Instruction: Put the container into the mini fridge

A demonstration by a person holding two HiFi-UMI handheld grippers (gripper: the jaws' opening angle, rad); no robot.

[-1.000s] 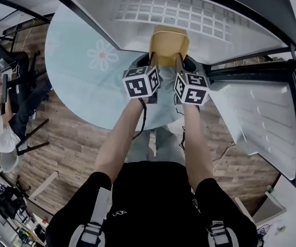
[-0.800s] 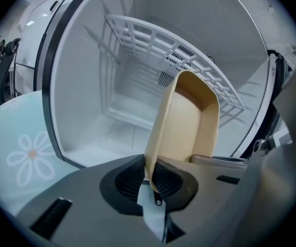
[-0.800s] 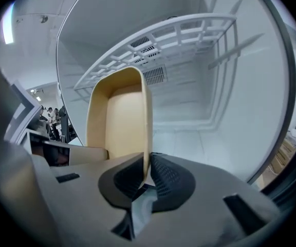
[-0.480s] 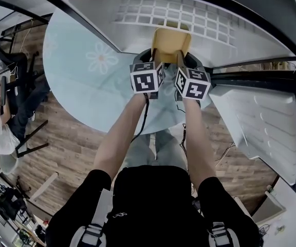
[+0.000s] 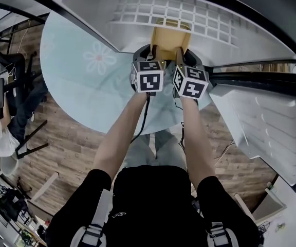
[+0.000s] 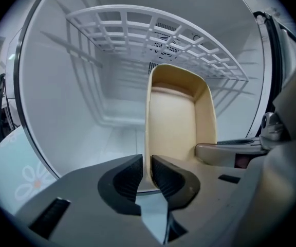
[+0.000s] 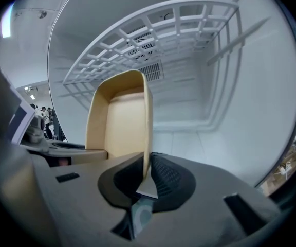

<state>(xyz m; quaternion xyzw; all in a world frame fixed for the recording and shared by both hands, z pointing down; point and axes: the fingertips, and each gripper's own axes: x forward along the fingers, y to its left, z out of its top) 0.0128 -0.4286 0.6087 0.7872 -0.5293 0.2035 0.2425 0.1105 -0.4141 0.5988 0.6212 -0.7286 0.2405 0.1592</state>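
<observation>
- Container [image 6: 176, 117]: tan open tub with no lid. It is inside the mini fridge [image 6: 71, 112], in the space under the white wire shelf [image 6: 153, 32] and low over the fridge floor [image 6: 112, 138]. I cannot tell whether its base already rests there.
- Heading: its long axis runs front to back. The rounded far end points at the back wall, the near end faces the person, and the open mouth faces up. It sits roughly level and square to the opening.
- Left hand-held gripper [image 6: 146, 169]: it is on the near end of the tub's left wall. The jaws are opening, with the thin wall standing between the pads and a sliver of gap showing beside it.
- Right hand-held gripper [image 7: 147, 171]: its jaws are clamped on the near end of the right wall, with both pads against it.
- Step in hand: by my reckoning this is the set-down and release, the placing being all but done.
- Next move: it probably calls for the right jaws to part too. Both grippers would then draw straight back along the tub's length, kept low to clear the shelf and not dragging the walls.
- Door [image 5: 261, 127]: swung open to the right. It would need shutting afterwards if that counts.
- Tabletop [image 5: 81, 81]: round, pale blue with a flower print, lying below the fridge mouth.
</observation>
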